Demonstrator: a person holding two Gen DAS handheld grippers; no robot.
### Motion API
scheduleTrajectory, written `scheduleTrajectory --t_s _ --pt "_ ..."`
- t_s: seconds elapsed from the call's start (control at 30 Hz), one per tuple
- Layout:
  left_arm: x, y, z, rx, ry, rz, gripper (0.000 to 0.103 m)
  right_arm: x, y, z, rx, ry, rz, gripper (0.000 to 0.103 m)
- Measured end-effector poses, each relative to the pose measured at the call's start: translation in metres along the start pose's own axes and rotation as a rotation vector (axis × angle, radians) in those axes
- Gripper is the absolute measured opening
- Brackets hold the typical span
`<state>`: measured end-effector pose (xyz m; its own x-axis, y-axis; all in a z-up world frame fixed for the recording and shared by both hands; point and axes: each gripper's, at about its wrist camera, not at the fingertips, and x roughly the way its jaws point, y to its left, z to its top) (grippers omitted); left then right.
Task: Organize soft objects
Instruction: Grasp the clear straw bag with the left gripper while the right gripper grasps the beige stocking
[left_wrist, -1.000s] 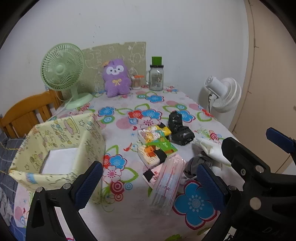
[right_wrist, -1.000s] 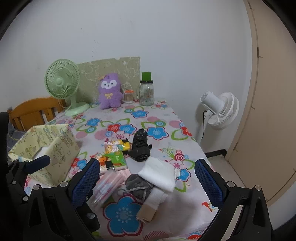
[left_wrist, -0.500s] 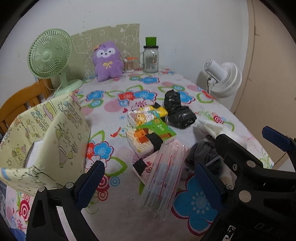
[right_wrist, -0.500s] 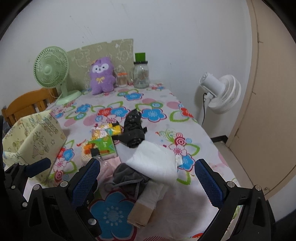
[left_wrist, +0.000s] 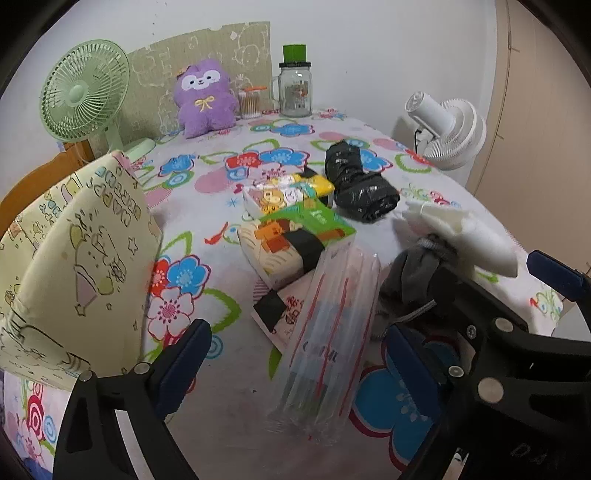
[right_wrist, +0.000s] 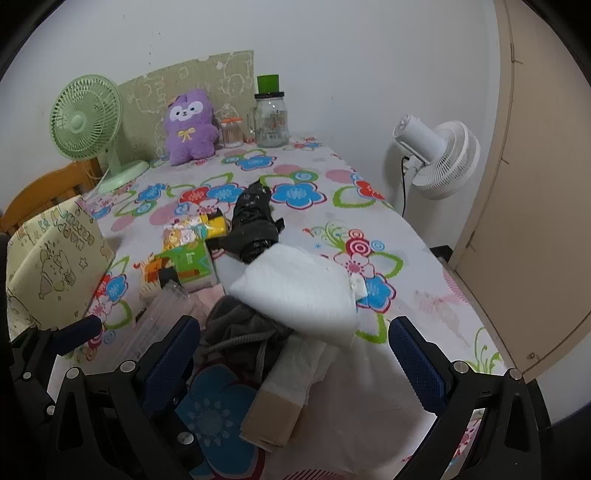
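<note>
Above the flowered tablecloth (right_wrist: 424, 258), both the left gripper (left_wrist: 299, 373) and right gripper (right_wrist: 295, 354) hang spread and empty. The white folded cloth (right_wrist: 299, 291) lies atop the grey garment (right_wrist: 240, 328), near the yellow fabric bin (left_wrist: 74, 258). Best to lower squarely and pinch the cloth's thick fold.

Black hand-held gripper (right_wrist: 293, 365) — blue pads.

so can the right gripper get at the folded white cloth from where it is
Probably yes. The right gripper is open, and the white cloth lies on top of the pile just ahead of its fingers, with only the grey garment tucked under its near edge.
</note>
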<state>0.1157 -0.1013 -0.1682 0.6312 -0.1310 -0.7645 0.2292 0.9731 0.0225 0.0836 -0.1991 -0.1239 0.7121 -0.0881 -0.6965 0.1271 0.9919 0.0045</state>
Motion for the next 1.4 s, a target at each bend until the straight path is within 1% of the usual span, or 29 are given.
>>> scheduleTrajectory --t_s 0.17,0.4,0.77,0.83,0.97,1.1,1.17,1.27,1.37,1.4 --pt "0.010 -0.002 -0.005 -0.001 0.037 -0.005 0.091 0.005 -0.001 -0.005 0.007 0.024 -0.001 0.103" --pt "0.008 -0.002 -0.007 -0.006 0.020 -0.015 0.090 0.008 0.000 -0.011 0.013 0.039 0.003 0.103" --pt "0.003 -0.005 -0.010 0.026 0.004 -0.032 0.075 0.008 -0.002 -0.015 0.032 0.056 -0.019 0.103" --pt "0.000 -0.006 -0.012 0.039 -0.002 -0.035 0.070 0.009 -0.003 -0.016 0.038 0.069 -0.017 0.099" --pt "-0.002 -0.004 -0.013 0.060 0.011 -0.038 0.070 0.011 -0.006 -0.020 0.061 0.097 -0.004 0.097" --pt "-0.003 0.000 -0.014 0.066 0.015 -0.033 0.070 0.011 -0.005 -0.023 0.060 0.107 -0.014 0.096" --pt "-0.004 0.000 -0.015 0.073 0.008 -0.028 0.070 0.012 -0.005 -0.024 0.061 0.114 -0.021 0.094" --pt "-0.004 -0.003 -0.014 0.081 0.003 -0.015 0.069 0.015 -0.007 -0.025 0.089 0.138 -0.005 0.086" --pt "-0.004 -0.007 -0.014 0.101 -0.007 -0.004 0.069 0.016 -0.006 -0.025 0.099 0.140 -0.015 0.075" --pt "-0.004 -0.007 -0.013 0.106 -0.009 -0.004 0.068 0.016 -0.005 -0.025 0.096 0.141 -0.014 0.070"
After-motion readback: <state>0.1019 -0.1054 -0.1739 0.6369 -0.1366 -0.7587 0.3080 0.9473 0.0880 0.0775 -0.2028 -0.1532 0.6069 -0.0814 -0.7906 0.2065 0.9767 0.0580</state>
